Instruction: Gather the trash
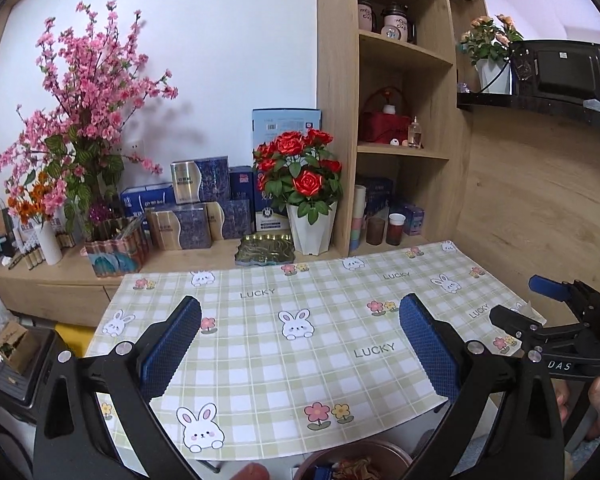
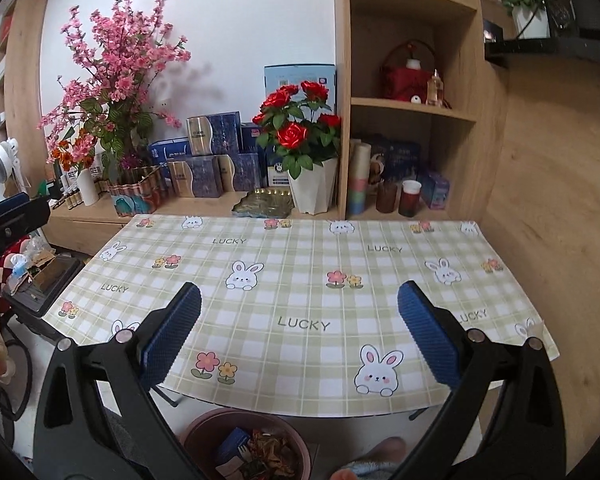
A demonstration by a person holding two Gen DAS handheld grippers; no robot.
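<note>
My left gripper (image 1: 300,312) is open and empty above the near part of a table (image 1: 260,360) covered with a green checked bunny cloth. My right gripper (image 2: 300,300) is open and empty over the same table (image 2: 300,280); it also shows at the right edge of the left wrist view (image 1: 540,300). A brown round bin (image 2: 204,432) stands on the floor under the table's near edge, holding a blue wrapper (image 2: 232,444) and orange-brown scraps (image 2: 272,456). The bin's rim shows in the left wrist view (image 1: 356,450). No trash shows on the cloth.
A low wooden counter (image 2: 204,204) behind the table holds pink blossoms (image 2: 116,64), blue gift boxes (image 2: 212,148), a potted red rose (image 2: 300,128) and a metal tray (image 2: 262,200). Wooden shelves (image 2: 412,104) with cups stand at the right. A cluttered black stand (image 2: 48,280) is at the left.
</note>
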